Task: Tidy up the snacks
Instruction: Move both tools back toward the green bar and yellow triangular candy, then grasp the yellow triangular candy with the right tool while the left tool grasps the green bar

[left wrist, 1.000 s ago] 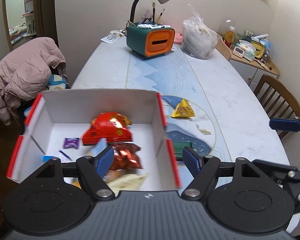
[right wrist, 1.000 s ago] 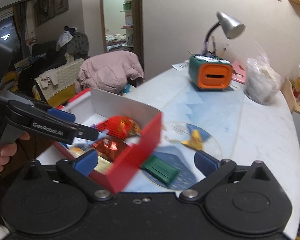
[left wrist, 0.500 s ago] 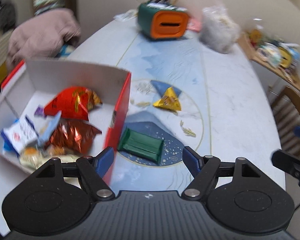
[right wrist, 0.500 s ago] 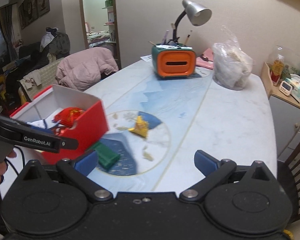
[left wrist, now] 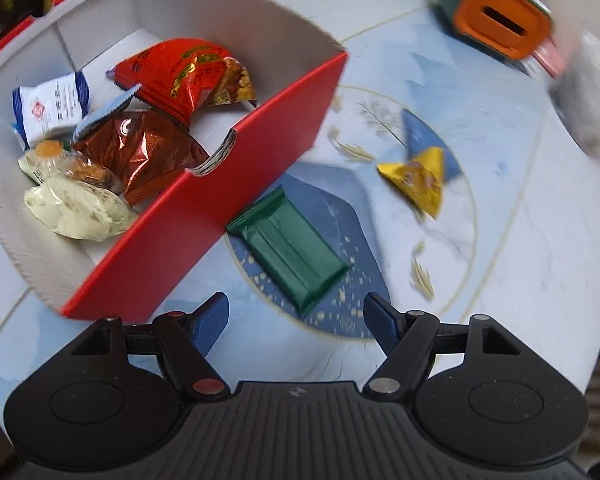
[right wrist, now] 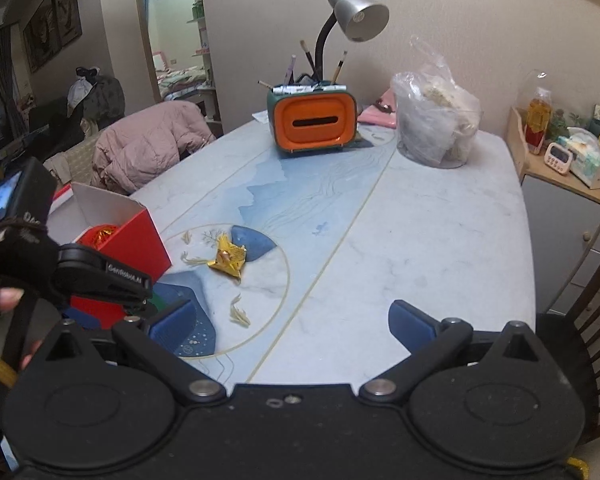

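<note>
My left hand-held gripper (left wrist: pixel 296 316) has swung from over the red box (left wrist: pixel 204 216) to the green wrapped bar (left wrist: pixel 288 248) beside it on the desk (left wrist: pixel 500 280); jaws wide, slightly narrowed, holding nothing. Probably my next pick.

We've got a box (left wrist: pixel 204 200) that's red outside and plain white inside, at the left of the frame. In it: a red pack (left wrist: pixel 176 72) with gold print, a shiny brown foil one (left wrist: pixel 140 152), a white-and-blue one (left wrist: pixel 52 104) and a pale cream one (left wrist: pixel 76 208). Lower middle there's a dark green bar (left wrist: pixel 292 252), and a yellow packet (left wrist: pixel 416 180) to its right. The table (right wrist: pixel 420 232) is whitish marble with blue patches and thin gold lines. Upper right sits a teal holder (left wrist: pixel 496 24) with an orange face.
</note>
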`<state>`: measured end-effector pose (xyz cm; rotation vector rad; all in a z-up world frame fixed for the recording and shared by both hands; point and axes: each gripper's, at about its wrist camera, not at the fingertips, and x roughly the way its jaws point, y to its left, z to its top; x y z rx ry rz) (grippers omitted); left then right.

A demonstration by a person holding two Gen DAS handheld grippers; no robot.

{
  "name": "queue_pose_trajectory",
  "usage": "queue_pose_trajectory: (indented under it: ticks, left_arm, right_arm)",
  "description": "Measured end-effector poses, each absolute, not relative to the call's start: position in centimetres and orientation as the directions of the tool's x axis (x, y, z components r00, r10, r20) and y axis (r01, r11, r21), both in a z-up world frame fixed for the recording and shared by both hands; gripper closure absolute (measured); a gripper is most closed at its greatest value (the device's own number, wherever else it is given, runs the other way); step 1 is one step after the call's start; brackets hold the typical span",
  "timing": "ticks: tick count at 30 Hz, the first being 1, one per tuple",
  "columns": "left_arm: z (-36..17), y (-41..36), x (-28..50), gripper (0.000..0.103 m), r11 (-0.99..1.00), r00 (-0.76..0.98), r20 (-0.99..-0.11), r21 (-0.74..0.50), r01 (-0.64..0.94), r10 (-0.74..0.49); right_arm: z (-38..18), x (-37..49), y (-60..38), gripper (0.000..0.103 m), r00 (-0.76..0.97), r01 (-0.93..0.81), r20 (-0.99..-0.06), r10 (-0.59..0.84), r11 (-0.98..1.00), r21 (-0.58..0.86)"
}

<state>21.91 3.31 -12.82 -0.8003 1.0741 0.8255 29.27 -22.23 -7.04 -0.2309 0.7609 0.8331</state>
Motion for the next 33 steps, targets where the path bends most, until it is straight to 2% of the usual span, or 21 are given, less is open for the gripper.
queue_pose_trajectory:
  ticks: [5,14,21,28,30,32,33]
  left_arm:
    - [-14.7,4.3,23.2,0.038,0.413,0.227,-0.952,-0.127,-0.902,0.203]
    - [-16.4,6.1,23.7,0.038,0.312,0.241,-0.952,-0.176,-0.934,0.186]
    - [-17.2,7.2,23.8,0.038,0.256,0.243,-0.955,-0.196,-0.947,0.167]
    - [-17.4,7.4,24.0,0.038,0.249,0.243,-0.954,-0.195,-0.949,0.177]
    - [-17.2,7.3,23.7,0.044,0.249,0.237,-0.954,-0.188,-0.950,0.184]
    - [-17.2,7.1,23.7,0.046,0.263,0.231,-0.954,-0.177,-0.948,0.191]
    - [-17.1,7.0,23.7,0.051,0.275,0.223,-0.955,-0.165,-0.947,0.195]
  right_arm:
    - [-8.8,31.4,-21.0,0.001,0.403,-0.759,-0.710,0.577,0.644,0.092]
    - [-12.0,36.0,-15.4,0.005,0.289,-0.823,-0.743,0.603,0.553,0.128]
    - [-15.3,38.2,-9.7,0.016,0.195,-0.861,-0.771,0.606,0.482,0.161]
    - [-18.1,39.3,-5.5,0.021,0.114,-0.864,-0.788,0.605,0.451,0.222]
    - [-18.6,39.3,-4.5,0.024,0.101,-0.868,-0.791,0.604,0.442,0.227]
    - [-18.9,39.1,-3.8,0.028,0.089,-0.873,-0.790,0.606,0.429,0.231]
    - [-19.1,39.1,-3.3,0.028,0.085,-0.875,-0.790,0.608,0.425,0.233]
